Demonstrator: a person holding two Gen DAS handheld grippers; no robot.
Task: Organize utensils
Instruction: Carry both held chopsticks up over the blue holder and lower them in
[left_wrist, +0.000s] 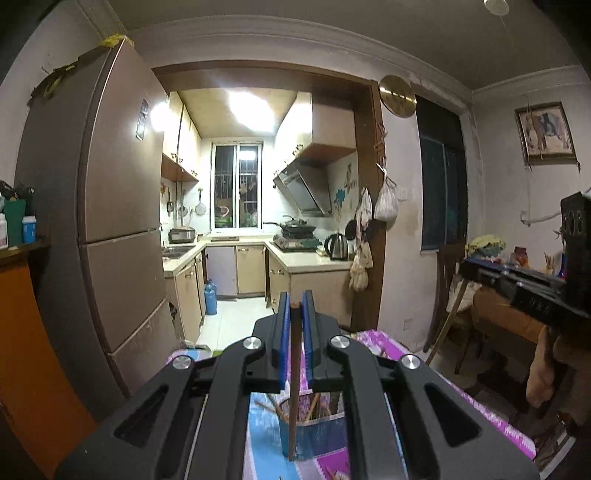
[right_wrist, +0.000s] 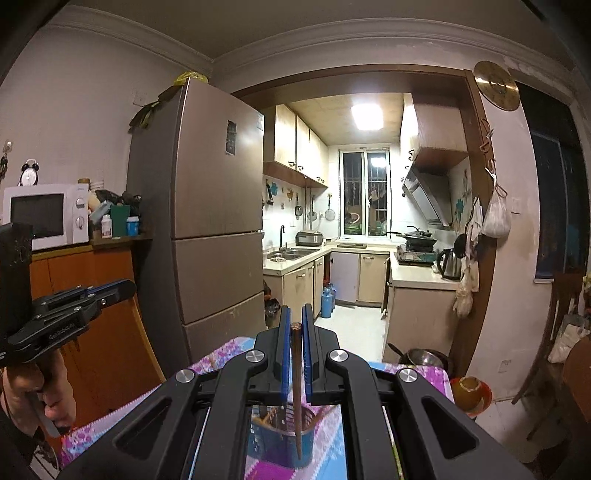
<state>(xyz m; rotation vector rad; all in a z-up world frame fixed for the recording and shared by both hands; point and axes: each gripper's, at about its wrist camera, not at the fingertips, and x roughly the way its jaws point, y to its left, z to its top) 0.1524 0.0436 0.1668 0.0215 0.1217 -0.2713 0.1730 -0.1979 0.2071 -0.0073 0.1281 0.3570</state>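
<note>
both grippers clamped on a chopstick each: left gripper (left_wrist: 294, 306) and right gripper (right_wrist: 295, 321). sticks hang near-vertical, tips over the blue holder (left_wrist: 314, 435) on the table, straight below. neither hand clearly nearer.

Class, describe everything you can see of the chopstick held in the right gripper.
The chopstick is dark brown and looks wooden, with a patterned butt end on top. It hangs nearly upright, clamped between the blue pads of the right gripper. It tapers downward, its tip in front of the blue utensil holder on the floral tablecloth; whether it touches the holder is unclear.
</note>
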